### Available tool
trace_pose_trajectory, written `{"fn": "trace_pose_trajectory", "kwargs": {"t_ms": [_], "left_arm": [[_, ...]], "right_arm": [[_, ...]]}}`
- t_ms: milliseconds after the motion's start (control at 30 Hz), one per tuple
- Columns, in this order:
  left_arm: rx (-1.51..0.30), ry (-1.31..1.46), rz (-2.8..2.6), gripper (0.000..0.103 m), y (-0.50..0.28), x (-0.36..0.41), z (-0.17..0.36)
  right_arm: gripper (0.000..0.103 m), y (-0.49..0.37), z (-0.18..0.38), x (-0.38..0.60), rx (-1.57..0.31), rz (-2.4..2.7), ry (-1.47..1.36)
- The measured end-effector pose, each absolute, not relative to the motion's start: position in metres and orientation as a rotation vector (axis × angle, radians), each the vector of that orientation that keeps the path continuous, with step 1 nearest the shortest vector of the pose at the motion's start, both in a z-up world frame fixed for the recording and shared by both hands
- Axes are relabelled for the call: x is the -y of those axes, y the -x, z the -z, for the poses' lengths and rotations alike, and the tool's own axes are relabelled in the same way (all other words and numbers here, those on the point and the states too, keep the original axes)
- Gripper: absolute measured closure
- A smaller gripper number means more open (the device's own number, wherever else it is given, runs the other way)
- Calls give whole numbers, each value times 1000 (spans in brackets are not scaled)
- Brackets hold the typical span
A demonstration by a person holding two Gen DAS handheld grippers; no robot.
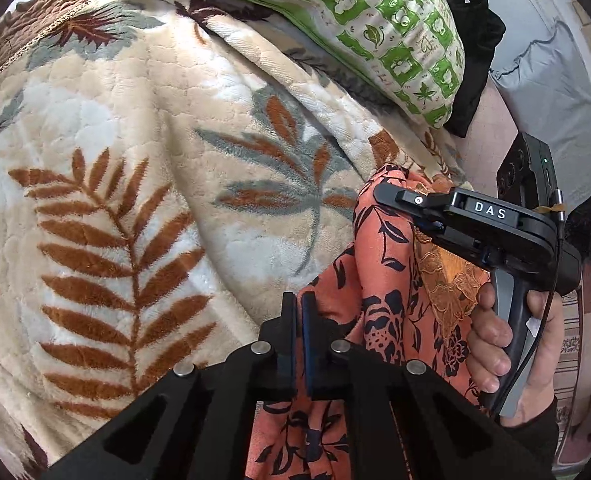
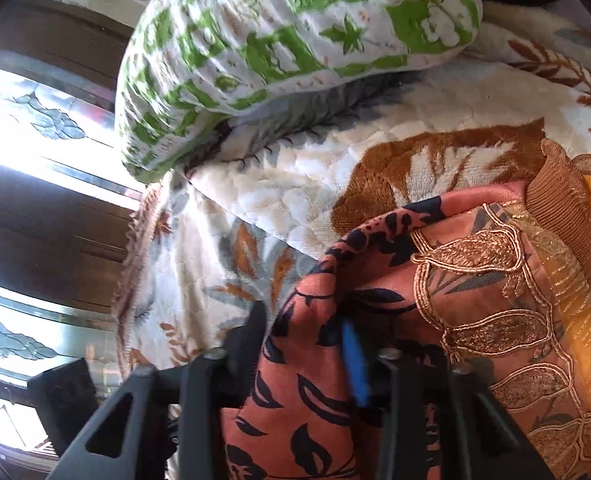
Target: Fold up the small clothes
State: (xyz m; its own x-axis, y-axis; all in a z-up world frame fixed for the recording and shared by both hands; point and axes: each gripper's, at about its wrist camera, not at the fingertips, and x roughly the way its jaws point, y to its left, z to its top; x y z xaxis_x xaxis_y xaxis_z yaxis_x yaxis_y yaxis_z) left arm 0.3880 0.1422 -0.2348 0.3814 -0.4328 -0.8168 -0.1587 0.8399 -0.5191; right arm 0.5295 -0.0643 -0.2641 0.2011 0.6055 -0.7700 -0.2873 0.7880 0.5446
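The orange garment with a black floral print (image 1: pixel 379 280) lies bunched on a cream blanket patterned with rust and grey leaves (image 1: pixel 135 160), at the blanket's near right part in the left wrist view. Only the right wrist view shows the garment's detail up close: gold corded embroidery (image 2: pixel 487 256) over the print, a brown ribbed band (image 2: pixel 563 216) and a patch of yellow cloth at the far right. Only the left wrist view shows the person's hand (image 1: pixel 507 344) wrapped round the grey handle of the right gripper (image 1: pixel 383 196), which reaches in from the right, slanting down onto the garment. The left gripper (image 1: pixel 298 320) has its jaws pressed together at the garment's left edge, the cloth lying just beside and beneath them; whether any cloth is pinched cannot be told. In its own view, the right gripper has a fold of the printed cloth bulging between its slightly parted jaws. A green and white pillow (image 1: pixel 375 20) rests at the blanket's far side.
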Motion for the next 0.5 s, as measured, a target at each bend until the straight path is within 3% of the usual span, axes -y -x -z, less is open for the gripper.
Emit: {"fn": "trace_pose_trajectory", "kwargs": {"t_ms": [33,233,400,500], "left_arm": [[-1186,569,186,101,-388,-140,235],[-1182,534,146,101,-391,-140,238],[-1177,539,76,101,-394,-146,246],[-1121,526,-32,101,-390,-163,240]], "right_arm": [[97,-529,266,61,-1233,-629,-288],[98,-515,204,124,-1017,-575,-354],[94,-541,267,111,-1174,-478,-276],[94,-537,258,127,-1146,-490,-376]]}}
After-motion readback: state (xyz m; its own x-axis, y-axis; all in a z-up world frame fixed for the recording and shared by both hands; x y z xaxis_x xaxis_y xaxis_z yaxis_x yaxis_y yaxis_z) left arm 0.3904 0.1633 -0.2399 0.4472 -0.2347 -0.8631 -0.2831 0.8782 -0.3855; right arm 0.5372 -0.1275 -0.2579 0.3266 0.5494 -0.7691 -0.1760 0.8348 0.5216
